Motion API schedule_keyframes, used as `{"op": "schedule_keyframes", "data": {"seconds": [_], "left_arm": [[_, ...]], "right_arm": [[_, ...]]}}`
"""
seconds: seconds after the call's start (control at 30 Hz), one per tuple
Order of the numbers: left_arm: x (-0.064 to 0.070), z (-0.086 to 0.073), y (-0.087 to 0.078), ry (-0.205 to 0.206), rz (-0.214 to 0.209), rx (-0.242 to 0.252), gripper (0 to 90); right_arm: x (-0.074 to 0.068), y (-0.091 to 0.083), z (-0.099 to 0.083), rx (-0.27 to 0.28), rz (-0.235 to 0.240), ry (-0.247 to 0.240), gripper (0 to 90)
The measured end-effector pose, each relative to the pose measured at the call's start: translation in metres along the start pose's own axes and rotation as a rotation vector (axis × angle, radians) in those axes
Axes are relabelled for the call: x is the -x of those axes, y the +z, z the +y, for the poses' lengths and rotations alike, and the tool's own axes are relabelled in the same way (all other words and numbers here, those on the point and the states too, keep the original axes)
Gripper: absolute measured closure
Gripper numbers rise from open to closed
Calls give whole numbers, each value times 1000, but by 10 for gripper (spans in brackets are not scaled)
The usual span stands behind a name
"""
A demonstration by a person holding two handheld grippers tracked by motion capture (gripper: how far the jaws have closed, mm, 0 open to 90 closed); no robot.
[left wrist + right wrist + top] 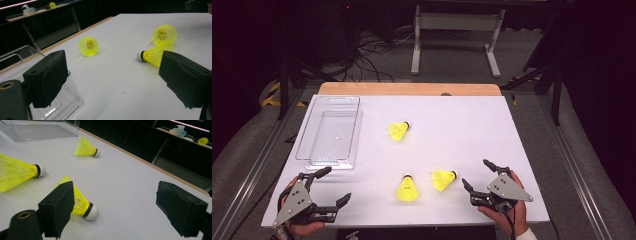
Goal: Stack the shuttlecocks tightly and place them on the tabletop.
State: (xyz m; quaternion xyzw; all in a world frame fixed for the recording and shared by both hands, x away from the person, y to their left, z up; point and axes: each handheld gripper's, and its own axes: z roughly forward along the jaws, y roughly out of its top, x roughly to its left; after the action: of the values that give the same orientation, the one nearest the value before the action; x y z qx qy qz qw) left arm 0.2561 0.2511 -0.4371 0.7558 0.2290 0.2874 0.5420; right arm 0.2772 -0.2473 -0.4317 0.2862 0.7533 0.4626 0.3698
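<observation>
Both grippers — left gripper point(332, 186), right gripper point(475, 174) — are gaping wide, holding nothing, flanking three yellow shuttlecocks point(407, 188).

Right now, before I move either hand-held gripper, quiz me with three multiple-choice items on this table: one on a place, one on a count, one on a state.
1. Where on the table is the clear tray?
A. far left
B. near right
C. centre

2. How many yellow shuttlecocks lie on the table?
A. two
B. three
C. five

3. How do the jaws of the right hand-held gripper stand?
A. shut on a shuttlecock
B. shut on nothing
C. open, holding nothing

Answers:
1 A, the high view shows the tray along the left edge.
2 B, one lies mid-table and two lie nearer the person.
3 C, the right gripper view shows bare table between its jaws.
</observation>
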Motion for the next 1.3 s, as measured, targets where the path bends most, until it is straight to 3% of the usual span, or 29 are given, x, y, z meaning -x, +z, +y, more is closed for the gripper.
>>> {"op": "schedule_keyframes", "data": {"seconds": [0.17,0.3,0.47,0.73,0.97,1.03,1.07,1.3], "left_arm": [[-2,-4,6,-2,-25,-28,92],[0,-4,9,8,-41,-52,94],[10,-4,13,24,-55,-94,102],[26,0,25,54,-56,-158,114],[44,8,55,84,-82,-213,132],[55,9,68,105,-69,-261,144],[55,9,68,105,-69,-261,146],[68,12,98,140,-113,-314,173]], "right_arm": [[1,0,-1,-10,1,-5,162],[1,3,-3,-28,-24,-22,164],[3,3,-1,-26,-58,-18,169],[6,7,-1,-21,-54,-13,167],[7,3,1,2,-75,-22,167],[8,2,2,11,-93,-25,167],[8,2,2,11,-93,-25,167],[9,3,1,-2,-111,-38,171]]}}
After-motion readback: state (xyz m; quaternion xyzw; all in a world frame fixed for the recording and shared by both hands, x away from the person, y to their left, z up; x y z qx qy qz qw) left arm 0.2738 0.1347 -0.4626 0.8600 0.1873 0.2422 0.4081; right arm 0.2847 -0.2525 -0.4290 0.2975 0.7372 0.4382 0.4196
